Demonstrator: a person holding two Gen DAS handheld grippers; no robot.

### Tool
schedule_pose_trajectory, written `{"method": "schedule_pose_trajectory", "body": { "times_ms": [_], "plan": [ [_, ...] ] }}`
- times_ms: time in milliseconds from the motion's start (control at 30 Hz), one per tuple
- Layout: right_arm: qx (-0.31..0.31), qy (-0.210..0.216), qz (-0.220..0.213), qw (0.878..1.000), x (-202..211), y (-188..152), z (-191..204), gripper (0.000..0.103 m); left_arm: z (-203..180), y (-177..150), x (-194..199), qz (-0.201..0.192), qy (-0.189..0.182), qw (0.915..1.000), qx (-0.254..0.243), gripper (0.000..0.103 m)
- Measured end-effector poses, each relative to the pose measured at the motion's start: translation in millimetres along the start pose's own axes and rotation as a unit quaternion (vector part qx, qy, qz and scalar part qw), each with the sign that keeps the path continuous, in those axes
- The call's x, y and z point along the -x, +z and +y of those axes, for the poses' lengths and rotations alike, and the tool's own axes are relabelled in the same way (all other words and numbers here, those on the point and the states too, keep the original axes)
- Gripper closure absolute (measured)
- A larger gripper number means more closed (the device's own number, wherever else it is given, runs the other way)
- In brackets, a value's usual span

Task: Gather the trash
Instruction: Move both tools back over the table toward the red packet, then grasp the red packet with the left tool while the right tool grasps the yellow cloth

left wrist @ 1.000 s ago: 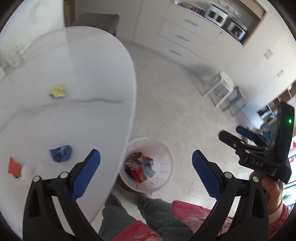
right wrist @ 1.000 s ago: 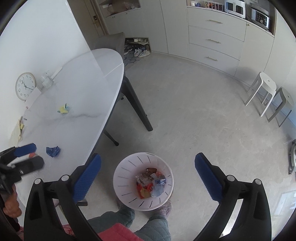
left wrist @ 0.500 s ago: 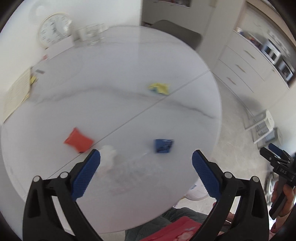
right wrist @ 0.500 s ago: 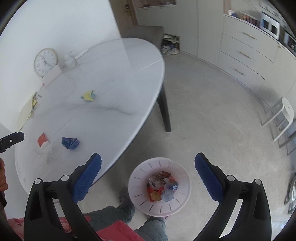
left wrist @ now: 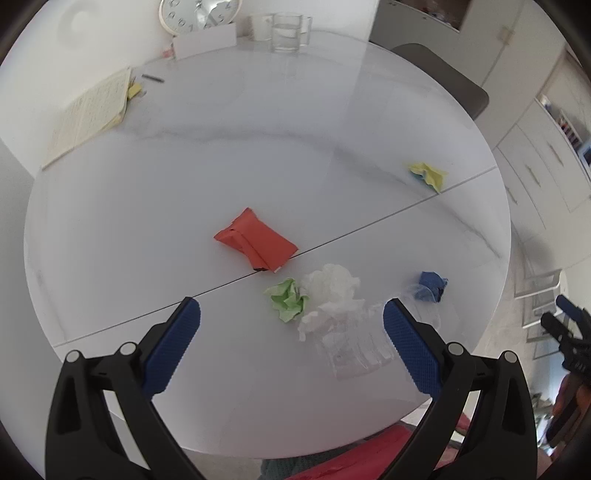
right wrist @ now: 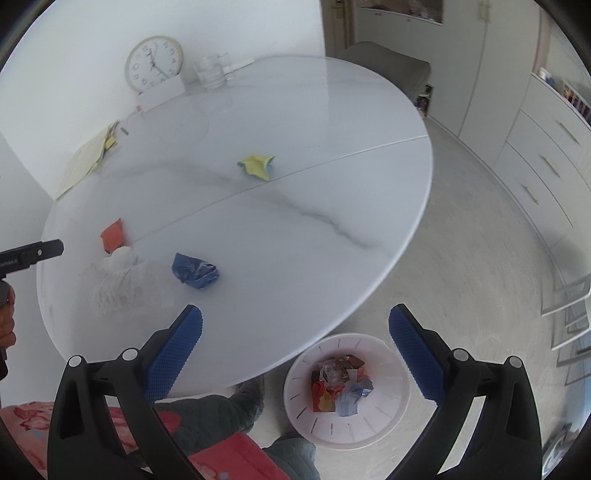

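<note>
Trash lies on the white oval table (left wrist: pixel 184 184): a red wrapper (left wrist: pixel 256 245), a green paper ball (left wrist: pixel 288 300), a white tissue wad (left wrist: pixel 330 291), a clear plastic wrapper (left wrist: pixel 356 349), a blue crumpled wrapper (left wrist: pixel 432 286) and a yellow wrapper (left wrist: pixel 428 173). My left gripper (left wrist: pixel 291 325) is open and empty, above the green ball and tissue. My right gripper (right wrist: pixel 295 332) is open and empty over the table's near edge, with the blue wrapper (right wrist: pixel 194 271) ahead of it on the left. The white bin (right wrist: pixel 347 387) with several wrappers stands on the floor below it.
A notebook (left wrist: pixel 88 114), a clock (left wrist: pixel 199 14) and a glass mug (left wrist: pixel 286 31) sit at the table's far side. A grey chair (left wrist: pixel 443 79) stands behind it. Drawers (right wrist: pixel 546 166) line the right wall. The person's legs (right wrist: pixel 229 410) are beside the bin.
My left gripper has swung from over the bin to over the table, closing in on the green ball and tissue. My right gripper has turned left toward the table.
</note>
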State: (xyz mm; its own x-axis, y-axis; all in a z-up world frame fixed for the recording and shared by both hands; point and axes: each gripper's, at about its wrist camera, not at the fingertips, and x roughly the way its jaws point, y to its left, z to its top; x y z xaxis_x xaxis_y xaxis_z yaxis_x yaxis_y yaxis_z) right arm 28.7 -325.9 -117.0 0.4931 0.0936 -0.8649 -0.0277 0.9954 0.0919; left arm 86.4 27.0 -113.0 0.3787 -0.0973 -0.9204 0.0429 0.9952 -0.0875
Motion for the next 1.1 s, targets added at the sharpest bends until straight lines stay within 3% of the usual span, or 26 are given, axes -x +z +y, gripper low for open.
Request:
{"method": "schedule_pose_trajectory", "body": {
  "times_ms": [200,367,633,900,1100],
  "plan": [
    [0.012,0.004,0.009,1.0,-11.3,7.9,19.5,0.003,20.7,18.1,-25.3,0.016,-0.022,0.998,0.057,0.008],
    [0.019,0.002,0.006,1.0,-24.2,22.8,33.0,0.003,27.0,36.5,-47.6,0.022,-0.013,0.995,0.097,0.008],
    [0.054,0.014,0.006,0.998,-70.8,79.7,48.0,0.003,26.8,52.2,-85.0,0.05,0.0,0.9899,0.132,0.008],
    [0.039,0.031,0.027,0.998,-125.3,134.0,42.8,0.003,30.9,59.5,-112.7,0.071,0.006,0.9859,0.151,0.008],
    [0.032,0.039,0.042,0.998,-149.0,152.0,36.1,0.003,34.6,66.3,-135.1,0.097,0.021,0.9797,0.174,0.02]
  ]
}}
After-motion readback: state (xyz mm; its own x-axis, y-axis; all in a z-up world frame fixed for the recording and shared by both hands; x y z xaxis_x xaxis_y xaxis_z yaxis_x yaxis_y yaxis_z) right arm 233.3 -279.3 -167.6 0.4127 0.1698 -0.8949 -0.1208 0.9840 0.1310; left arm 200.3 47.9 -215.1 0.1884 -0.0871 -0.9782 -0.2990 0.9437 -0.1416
